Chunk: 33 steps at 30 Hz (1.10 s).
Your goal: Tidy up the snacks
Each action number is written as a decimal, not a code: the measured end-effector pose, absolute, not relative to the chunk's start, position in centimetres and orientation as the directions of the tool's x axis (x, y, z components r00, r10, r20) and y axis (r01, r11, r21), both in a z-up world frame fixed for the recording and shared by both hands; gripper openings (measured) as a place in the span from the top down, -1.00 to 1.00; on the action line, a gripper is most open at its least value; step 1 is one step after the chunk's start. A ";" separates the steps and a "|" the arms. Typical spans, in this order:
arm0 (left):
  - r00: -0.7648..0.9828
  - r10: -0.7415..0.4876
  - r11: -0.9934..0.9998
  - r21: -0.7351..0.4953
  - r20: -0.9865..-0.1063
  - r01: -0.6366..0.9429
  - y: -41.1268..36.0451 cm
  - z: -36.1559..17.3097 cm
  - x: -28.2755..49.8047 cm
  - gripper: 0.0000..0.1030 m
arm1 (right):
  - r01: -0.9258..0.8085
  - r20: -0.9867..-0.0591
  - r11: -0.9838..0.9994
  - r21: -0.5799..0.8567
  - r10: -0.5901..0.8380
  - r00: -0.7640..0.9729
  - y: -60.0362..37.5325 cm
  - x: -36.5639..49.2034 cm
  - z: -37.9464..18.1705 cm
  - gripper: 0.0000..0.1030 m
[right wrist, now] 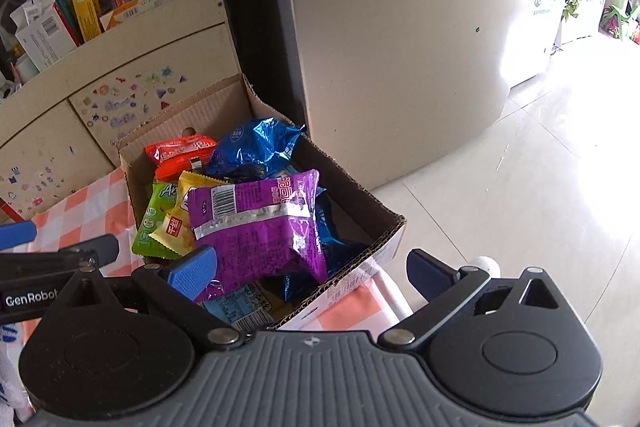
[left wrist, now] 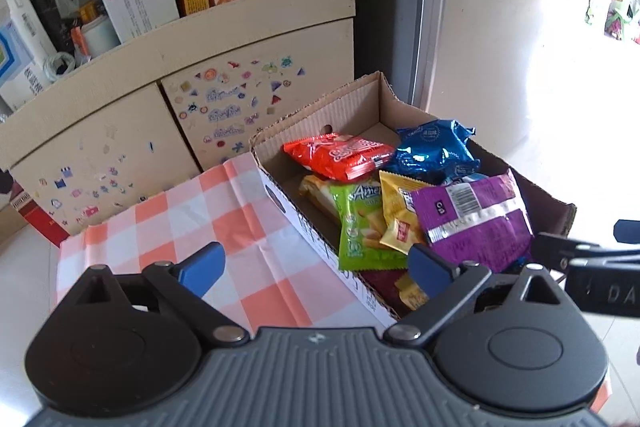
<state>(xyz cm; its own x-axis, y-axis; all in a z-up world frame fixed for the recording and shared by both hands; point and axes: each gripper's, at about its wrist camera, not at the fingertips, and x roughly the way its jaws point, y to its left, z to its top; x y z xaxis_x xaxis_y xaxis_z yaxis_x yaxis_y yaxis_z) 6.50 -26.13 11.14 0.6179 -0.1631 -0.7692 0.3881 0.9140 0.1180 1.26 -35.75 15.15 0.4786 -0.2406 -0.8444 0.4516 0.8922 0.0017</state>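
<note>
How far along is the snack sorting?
Done: the purple foil snack bag, red packet and blue foil bag lie in the open cardboard box. In hand: nothing; both the left hand-held gripper and right hand-held gripper are open. Left: no loose snacks visible on the checked cloth.

Here's the left gripper (left wrist: 316,267) up close from its own camera: a grey ribbed plate across the bottom, flanked by two round black housings, each with a raised disc on top. Silver pivot screws pin slim black link arms that run up to blue, finely textured fingertips (left wrist: 204,263). Triangular cut-outs sit in the black brackets above each housing. Over to the right gripper (right wrist: 312,269), same build: grey ribbed plate with a tiny star mark at its top edge, black housings, silver screws, blue pads. On the neighbouring gripper's black side bar, white lettering reads "GenRobo".
</note>
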 end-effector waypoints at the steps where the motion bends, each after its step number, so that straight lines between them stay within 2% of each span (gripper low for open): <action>1: 0.618 -0.159 0.912 0.125 -0.770 0.390 -26.3 11.1 6.6 -0.90 | 0.450 -0.846 0.893 0.000 -0.239 0.476 -35.7 1.4 15.1 -1.00; 33: 0.598 -0.080 0.907 0.191 -0.798 0.375 -26.4 9.8 9.6 -0.90 | 0.415 -0.869 0.907 -0.073 -0.262 0.419 -34.4 4.3 13.9 -1.00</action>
<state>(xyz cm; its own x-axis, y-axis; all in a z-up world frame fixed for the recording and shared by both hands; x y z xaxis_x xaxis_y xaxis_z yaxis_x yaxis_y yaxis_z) 9.58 -26.45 9.85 0.5980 -0.0796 -0.7975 0.3754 0.9070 0.1910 4.30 -34.38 13.87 0.4192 -0.2621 -0.8692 0.4151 0.9068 -0.0732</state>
